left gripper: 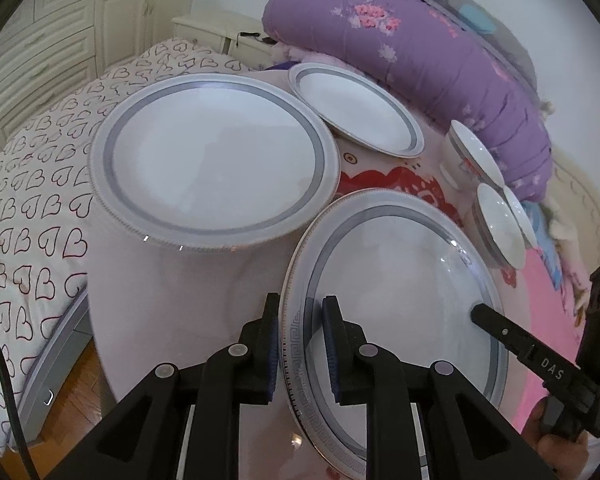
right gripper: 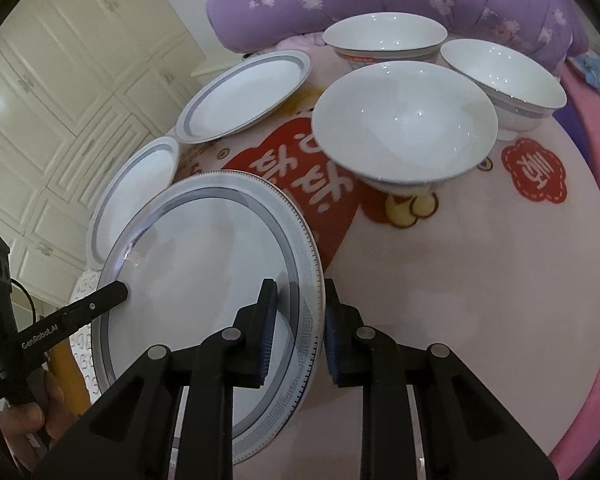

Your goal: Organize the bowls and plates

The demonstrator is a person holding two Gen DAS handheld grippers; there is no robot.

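Observation:
A large grey-banded white plate point(left gripper: 400, 304) is held between both grippers above the round table point(left gripper: 188, 300). My left gripper point(left gripper: 300, 344) is shut on its left rim. My right gripper point(right gripper: 298, 332) is shut on its right rim; the same plate shows in the right wrist view point(right gripper: 204, 280). A second large plate point(left gripper: 216, 160) lies to the left, seen also in the right wrist view point(right gripper: 140, 184). A smaller plate point(left gripper: 356, 108) lies behind it, also in the right wrist view point(right gripper: 244, 96). Three white bowls point(right gripper: 404, 120), point(right gripper: 384, 40), point(right gripper: 504, 76) stand at the right.
The table's cloth point(right gripper: 460, 280) is pink with red patches. A purple floral quilt point(left gripper: 420, 48) lies behind the table. A heart-patterned bed point(left gripper: 32, 184) is at the left, with cream wardrobes point(right gripper: 60, 80) beyond it.

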